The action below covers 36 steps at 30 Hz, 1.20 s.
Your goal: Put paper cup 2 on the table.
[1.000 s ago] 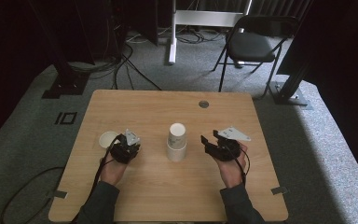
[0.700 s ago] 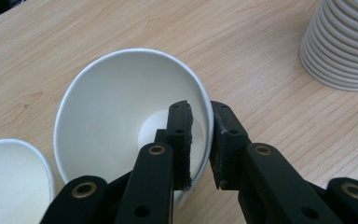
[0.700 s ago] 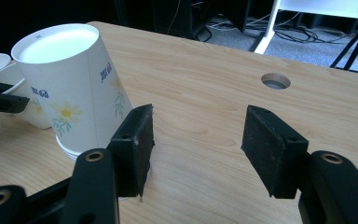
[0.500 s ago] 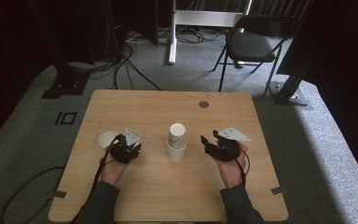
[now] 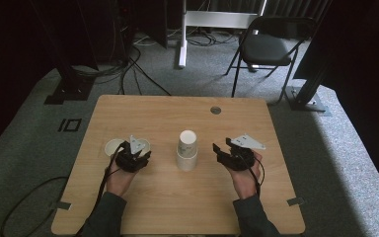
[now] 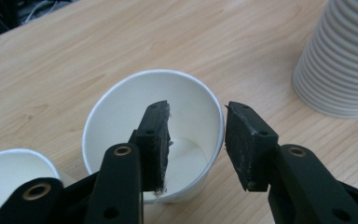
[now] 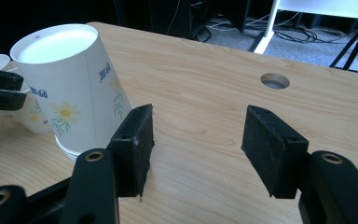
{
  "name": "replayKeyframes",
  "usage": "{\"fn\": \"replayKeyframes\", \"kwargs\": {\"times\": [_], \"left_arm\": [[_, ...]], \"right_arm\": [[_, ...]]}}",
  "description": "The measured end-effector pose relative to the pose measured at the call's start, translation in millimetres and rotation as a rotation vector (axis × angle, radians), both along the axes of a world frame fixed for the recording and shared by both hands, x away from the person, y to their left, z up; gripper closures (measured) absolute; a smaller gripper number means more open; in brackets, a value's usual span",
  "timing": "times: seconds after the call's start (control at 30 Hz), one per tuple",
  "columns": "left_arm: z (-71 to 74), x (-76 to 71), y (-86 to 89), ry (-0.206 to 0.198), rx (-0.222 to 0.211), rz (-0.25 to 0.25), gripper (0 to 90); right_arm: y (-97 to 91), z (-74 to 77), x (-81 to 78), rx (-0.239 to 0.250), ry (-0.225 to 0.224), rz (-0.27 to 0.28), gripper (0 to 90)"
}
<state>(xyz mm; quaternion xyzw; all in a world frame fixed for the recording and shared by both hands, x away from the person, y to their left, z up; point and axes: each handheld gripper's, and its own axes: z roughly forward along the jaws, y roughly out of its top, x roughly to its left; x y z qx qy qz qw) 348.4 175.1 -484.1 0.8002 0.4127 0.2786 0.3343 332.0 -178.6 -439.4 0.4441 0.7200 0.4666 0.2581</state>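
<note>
L tool just opened, straddling cup rim | R tool spread, empty | high view hides it

The wooden desk carries a stack of upside-down cups at its middle. Left of the stack stand two open white cups just beside each other, cup nearer it and far cup beyond. A round hole lies behind the stack.
</note>
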Motion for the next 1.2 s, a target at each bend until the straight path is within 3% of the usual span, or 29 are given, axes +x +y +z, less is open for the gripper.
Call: {"fn": "replayKeyframes", "kwargs": {"times": [0.23,0.33,0.57,0.73,0.77,0.8,0.9,1.2], "left_arm": [[8.0,-7.4,0.3,-0.092,-0.051,-0.039,54.1],[10.5,-9.5,0.7,-0.112,-0.066,-0.047,52.8],[19.9,-16.2,8.8,-0.171,-0.163,-0.062,49.5],[22.9,-19.5,10.9,-0.189,-0.224,-0.078,47.7],[23.9,-21.3,12.2,-0.205,-0.258,-0.080,47.1],[23.9,-21.3,12.2,-0.205,-0.258,-0.080,46.7],[26.5,-24.9,15.0,-0.227,-0.317,-0.085,44.4],[25.5,-27.3,17.5,-0.223,-0.361,-0.084,43.1]], "right_arm": [[-0.1,0.0,-0.1,0.002,-0.002,0.000,42.8],[-0.2,0.0,-0.2,0.002,-0.003,0.000,42.8],[-0.5,0.2,-0.3,0.003,-0.002,-0.001,42.8],[-0.3,-0.1,-0.1,0.003,-0.001,0.001,42.7],[-0.3,-0.1,-0.3,0.004,0.000,0.001,42.7],[-0.4,0.0,-0.3,0.004,0.000,0.001,42.7],[-0.8,0.0,-0.3,0.005,0.000,0.000,42.7],[-1.1,-0.5,0.1,0.005,0.001,-0.001,42.6]]}}
